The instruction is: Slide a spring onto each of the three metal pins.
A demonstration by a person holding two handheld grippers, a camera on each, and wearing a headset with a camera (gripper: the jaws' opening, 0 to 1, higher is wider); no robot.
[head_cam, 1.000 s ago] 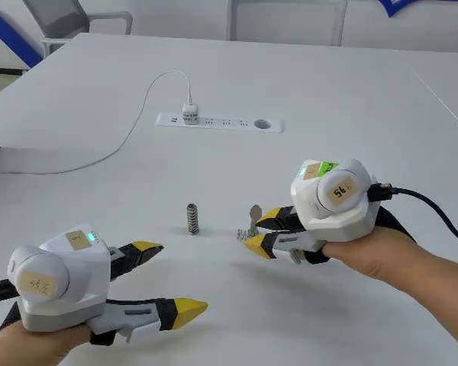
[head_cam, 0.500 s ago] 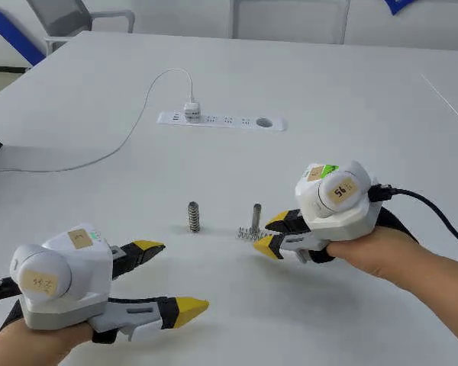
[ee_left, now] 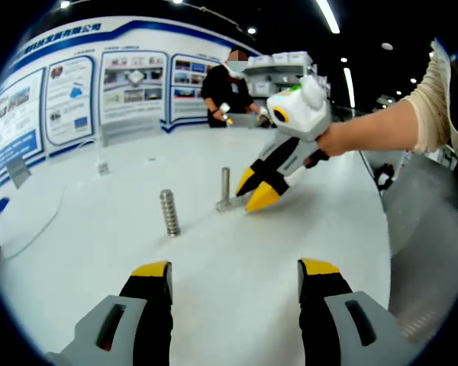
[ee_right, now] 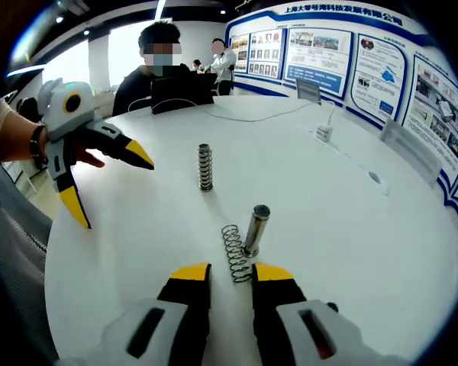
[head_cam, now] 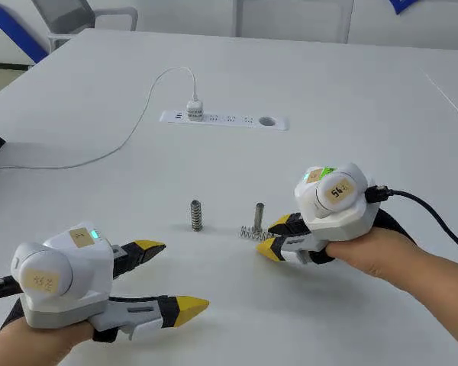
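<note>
One loose spring (ee_right: 234,253) lies by a bare pin (ee_right: 255,227); left tongs (ee_left: 234,266) gape empty, right tongs (ee_right: 230,268) barely parted.

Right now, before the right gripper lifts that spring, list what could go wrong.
1. The spring lies flat beside the bare pin, its near end between the narrowly parted jaws of the right gripper; a shallow end grip could let it slip or flick away.
2. The pin seems to stand loose on the table, and the left gripper hangs open away from it; a nudge may topple it.
</note>
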